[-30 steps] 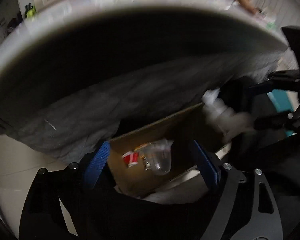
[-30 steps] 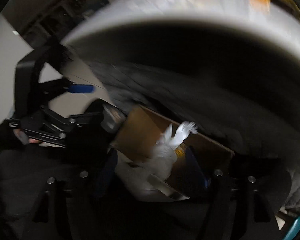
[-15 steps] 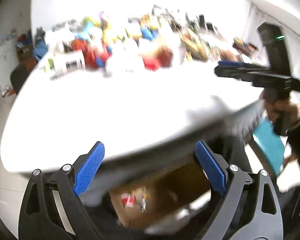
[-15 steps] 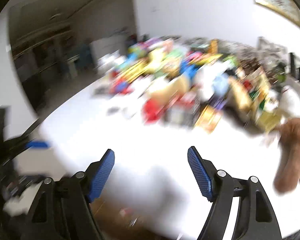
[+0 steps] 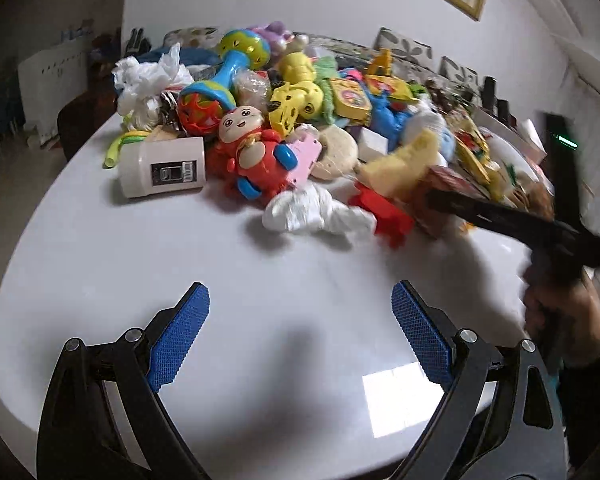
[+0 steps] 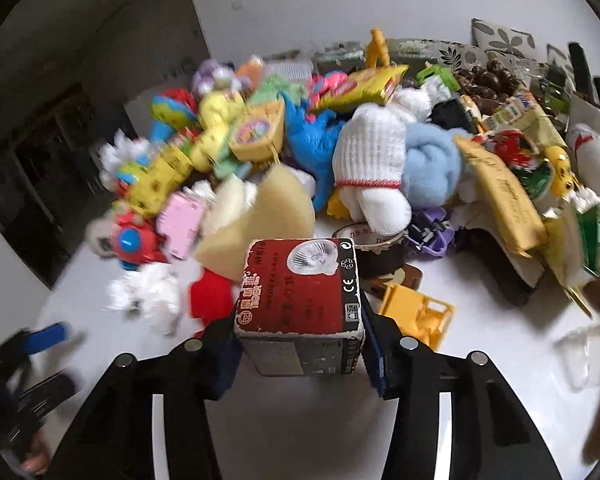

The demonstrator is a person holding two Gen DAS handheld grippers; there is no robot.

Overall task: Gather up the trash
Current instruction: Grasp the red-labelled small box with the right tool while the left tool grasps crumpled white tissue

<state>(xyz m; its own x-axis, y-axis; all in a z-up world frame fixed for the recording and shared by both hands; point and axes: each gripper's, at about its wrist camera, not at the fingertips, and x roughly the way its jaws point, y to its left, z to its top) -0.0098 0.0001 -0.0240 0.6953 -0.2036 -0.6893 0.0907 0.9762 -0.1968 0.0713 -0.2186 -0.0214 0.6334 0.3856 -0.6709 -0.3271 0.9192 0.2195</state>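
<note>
Trash here is a small red and grey cardboard box (image 6: 300,304) printed with a lamp picture, low in the centre of the right wrist view, held between the blue-padded fingers of the right gripper (image 6: 300,348); the jaws have just been closing and now press on the box's two sides. Just left of the box lies a crumpled white tissue (image 6: 148,300) on the white round table (image 6: 480,400), beside a red plastic piece (image 6: 210,300). Behind the box, in the middle of the frame, sit a pale yellow sponge wedge (image 6: 268,216), a white knitted glove with red trim (image 6: 370,160), a roll of tape (image 6: 380,248) and a yellow plastic toy frame (image 6: 418,312) to the box's right. In the left wrist view the left gripper (image 5: 300,336) fills the lower frame, its blue pads spread wide with nothing between them, above bare tabletop (image 5: 140,260). The same tissue (image 5: 312,210) lies mid-frame at the near edge of a heap of colourful toys: a red round-faced doll toy (image 5: 252,152), a cream cylindrical container with a label (image 5: 162,166) on its side to the left, a blue and yellow rattle (image 5: 224,76) behind. At right, blurred, a hand (image 5: 556,304) holds the right gripper, reaching in toward the heap.
</note>
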